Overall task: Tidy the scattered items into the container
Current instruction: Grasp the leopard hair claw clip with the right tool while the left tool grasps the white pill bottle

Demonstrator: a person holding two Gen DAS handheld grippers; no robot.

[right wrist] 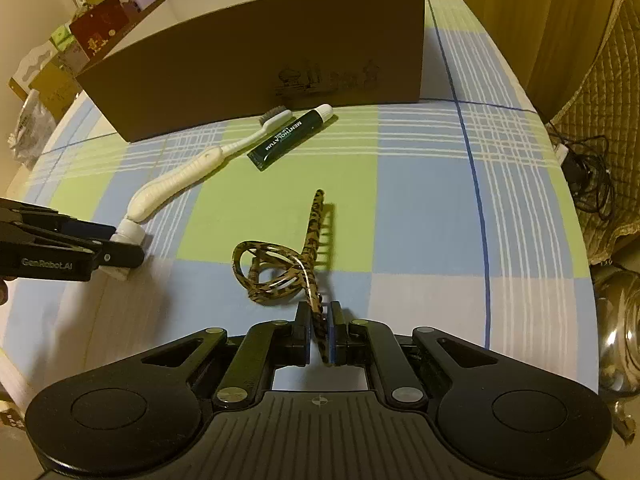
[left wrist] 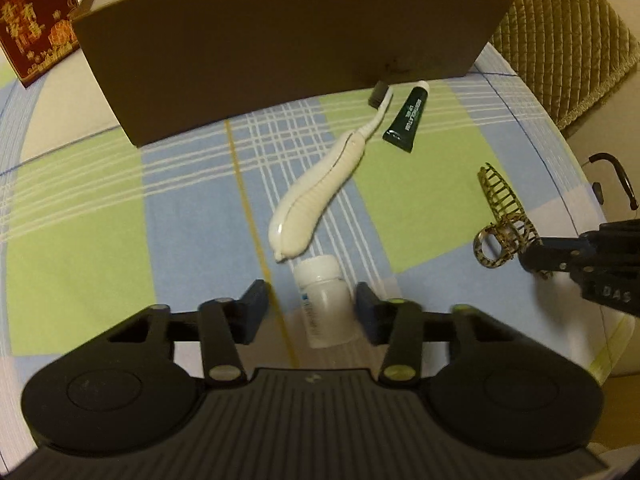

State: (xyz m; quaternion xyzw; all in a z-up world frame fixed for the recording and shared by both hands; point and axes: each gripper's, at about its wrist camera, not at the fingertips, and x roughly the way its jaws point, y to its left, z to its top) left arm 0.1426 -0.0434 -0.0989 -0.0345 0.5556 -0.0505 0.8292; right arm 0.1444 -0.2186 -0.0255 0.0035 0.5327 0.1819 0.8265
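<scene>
A small white bottle [left wrist: 324, 304] lies on the checked tablecloth between the fingers of my left gripper [left wrist: 312, 312], which is open around it; a gap shows on the left side. My right gripper [right wrist: 320, 328] is shut on the end of a leopard-print hair clip [right wrist: 280, 272], which stands on edge. Seen from the left wrist, the clip [left wrist: 504, 216] and right gripper [left wrist: 532, 256] sit at the right. A white toothbrush [left wrist: 308, 200] and a dark green tube [left wrist: 406, 120] lie before the open cardboard box [left wrist: 280, 60]. In the right wrist view the left gripper [right wrist: 120, 248] straddles the bottle [right wrist: 128, 234].
A red patterned box [left wrist: 36, 20] stands left of the cardboard box. A quilted chair cushion [left wrist: 568, 40] is beyond the table's right edge, with cables [right wrist: 588, 176] and a shiny metal object [right wrist: 616, 340] there. Several small boxes [right wrist: 80, 40] crowd the far left.
</scene>
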